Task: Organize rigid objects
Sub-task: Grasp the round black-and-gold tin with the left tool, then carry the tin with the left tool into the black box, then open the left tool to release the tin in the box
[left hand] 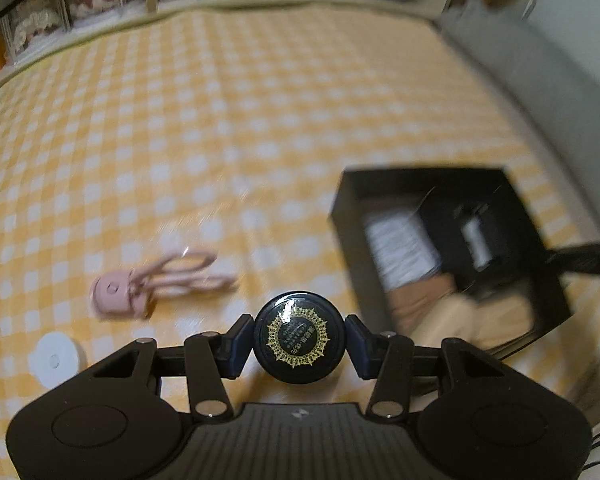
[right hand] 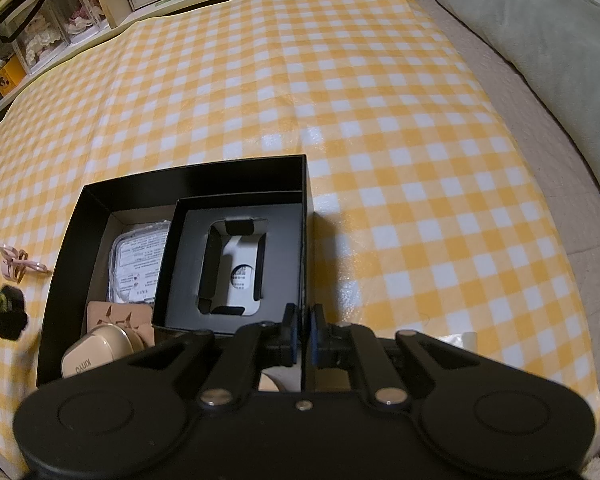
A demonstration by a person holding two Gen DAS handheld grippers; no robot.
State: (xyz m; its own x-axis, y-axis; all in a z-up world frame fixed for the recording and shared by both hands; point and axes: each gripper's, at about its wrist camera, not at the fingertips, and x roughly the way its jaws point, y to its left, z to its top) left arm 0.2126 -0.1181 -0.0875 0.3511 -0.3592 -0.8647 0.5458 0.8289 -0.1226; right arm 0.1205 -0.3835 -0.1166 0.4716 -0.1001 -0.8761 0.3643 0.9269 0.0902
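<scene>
My left gripper [left hand: 299, 338] is shut on a round black jar with a gold-patterned lid [left hand: 299, 336] and holds it above the checked cloth, left of the open black box [left hand: 348, 192]. The left wrist view is blurred. My right gripper [right hand: 304, 334] is shut on the near right wall of the black box [right hand: 305, 264]. Inside the box lie a black insert with a white item [right hand: 242, 272], a foil packet [right hand: 140, 260] and a beige case [right hand: 100, 354]. A pink eyelash curler [left hand: 156, 278] and a white round lid [left hand: 56, 360] lie on the cloth to the left.
The yellow-and-white checked cloth [right hand: 340, 80] covers a bed. A grey pillow [right hand: 540, 40] lies at the right. Shelves with clear boxes [right hand: 60, 12] stand behind the far edge. The curler also shows in the right wrist view [right hand: 18, 264], left of the box.
</scene>
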